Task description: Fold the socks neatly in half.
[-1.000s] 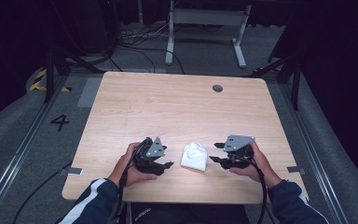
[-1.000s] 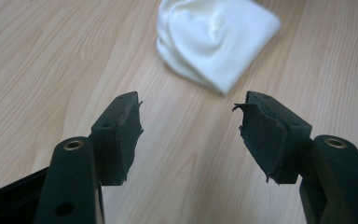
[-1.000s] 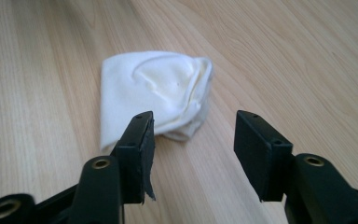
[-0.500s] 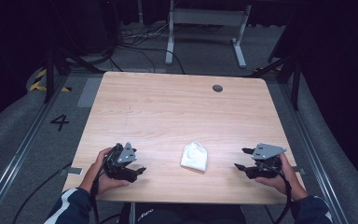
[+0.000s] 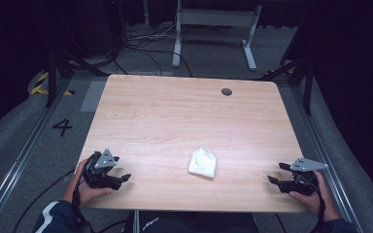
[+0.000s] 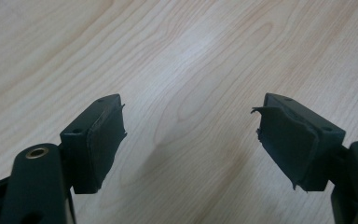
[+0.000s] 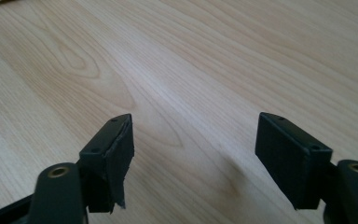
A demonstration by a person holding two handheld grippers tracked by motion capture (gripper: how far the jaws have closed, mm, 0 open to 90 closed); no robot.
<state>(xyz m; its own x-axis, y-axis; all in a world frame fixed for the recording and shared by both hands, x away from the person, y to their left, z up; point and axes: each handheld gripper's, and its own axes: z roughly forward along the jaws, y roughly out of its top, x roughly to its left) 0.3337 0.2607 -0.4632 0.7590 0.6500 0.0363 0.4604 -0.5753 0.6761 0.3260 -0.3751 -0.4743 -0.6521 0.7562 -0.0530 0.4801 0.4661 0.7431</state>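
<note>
The table is bare light wood except for one white cloth, folded into a small bundle near the front edge, about midway between the two grippers. It looks soft and light (likely to sag or unfold if lifted by one corner), so a pinch on a folded edge seems best. The left gripper and right gripper rest at the front corners, jaws spread wide and empty. A "4" marks the floor.
</note>
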